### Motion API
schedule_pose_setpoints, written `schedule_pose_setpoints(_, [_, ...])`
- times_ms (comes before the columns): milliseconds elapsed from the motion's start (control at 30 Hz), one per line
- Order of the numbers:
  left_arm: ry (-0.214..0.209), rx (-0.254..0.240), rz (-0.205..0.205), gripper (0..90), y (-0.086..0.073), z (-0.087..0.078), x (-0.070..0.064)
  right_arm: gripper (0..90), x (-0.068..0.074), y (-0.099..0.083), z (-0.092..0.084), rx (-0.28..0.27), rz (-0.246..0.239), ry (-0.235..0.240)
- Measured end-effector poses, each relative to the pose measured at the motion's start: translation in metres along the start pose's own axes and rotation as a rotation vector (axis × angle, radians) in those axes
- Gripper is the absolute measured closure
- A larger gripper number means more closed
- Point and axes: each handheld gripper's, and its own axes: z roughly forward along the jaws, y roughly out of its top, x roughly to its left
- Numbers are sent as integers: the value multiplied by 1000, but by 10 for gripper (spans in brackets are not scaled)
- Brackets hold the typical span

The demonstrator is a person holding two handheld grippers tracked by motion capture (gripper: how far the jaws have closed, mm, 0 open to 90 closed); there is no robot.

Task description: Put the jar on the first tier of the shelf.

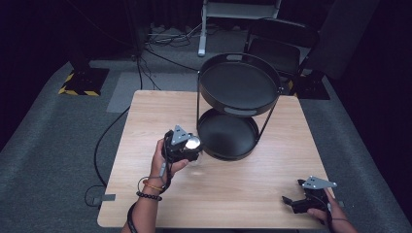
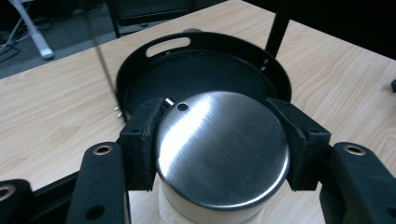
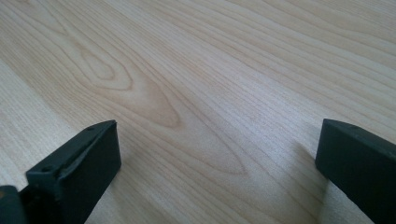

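Note:
A jar with a round brushed-metal lid [image 2: 222, 147] and a pale body sits between the jaws of my left gripper [image 2: 219, 142], which is shut on it by the lid's rim. In the high view the left gripper [image 1: 187, 145] holds the jar's shiny lid [image 1: 193, 143] just left of the lower tray [image 1: 227, 136] of a black two-tier stand. The lower tray [image 2: 205, 70] lies right behind the jar. My right gripper [image 1: 297, 203] rests near the table's front right corner, its jaws wide apart over bare wood [image 3: 196, 93].
The stand's upper tray [image 1: 240, 82] hangs over the back of the wooden table [image 1: 145, 121] on thin black rods. A cable runs off the table's left side to the floor. Black cases and a white frame stand behind the table.

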Motion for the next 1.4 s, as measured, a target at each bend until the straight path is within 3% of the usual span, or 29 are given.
schedule_pose_setpoints(500, [-33,-14,-1,391,27,37,-15,0,0,0,0,0,-1,1])
schedule_pose_setpoints(900, [-26,-19,-20,391,38,62,-21,0,0,0,0,0,-1,1])
schedule_pose_setpoints(1067, [-25,-30,-46,391,41,74,-22,0,0,0,0,0,-1,1])
schedule_pose_setpoints(1400, [-4,3,-42,391,46,101,-29,0,0,0,0,0,-1,2])
